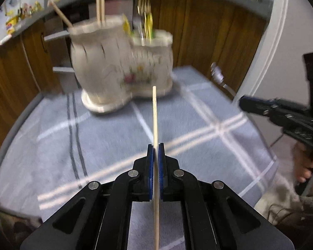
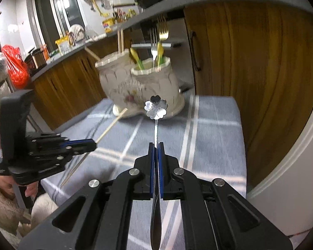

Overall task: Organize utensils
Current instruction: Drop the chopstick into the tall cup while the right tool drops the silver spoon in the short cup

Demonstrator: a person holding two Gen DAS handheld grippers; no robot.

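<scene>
My left gripper point(image 1: 155, 145) is shut on a wooden chopstick point(image 1: 155, 112) whose tip points toward the cream ceramic utensil holder point(image 1: 123, 66). The holder has two compartments: chopsticks point(image 1: 100, 6) stand in the taller left one, forks point(image 1: 144, 4) and yellow-green handles in the lower right one. My right gripper point(image 2: 156, 144) is shut on a metal spoon point(image 2: 156, 106) with a flower-shaped end, held above the cloth in front of the holder point(image 2: 139, 85). The right wrist view shows the left gripper point(image 2: 91, 143) with its chopstick point(image 2: 111, 125) at the left.
A blue-grey checked cloth point(image 1: 198, 125) covers the small table. Wooden cabinets point(image 2: 250, 73) and a grey counter stand close behind the holder. A white door frame point(image 2: 298, 145) lies to the right. A person's hand point(image 2: 2, 183) in a fluffy sleeve holds the left gripper.
</scene>
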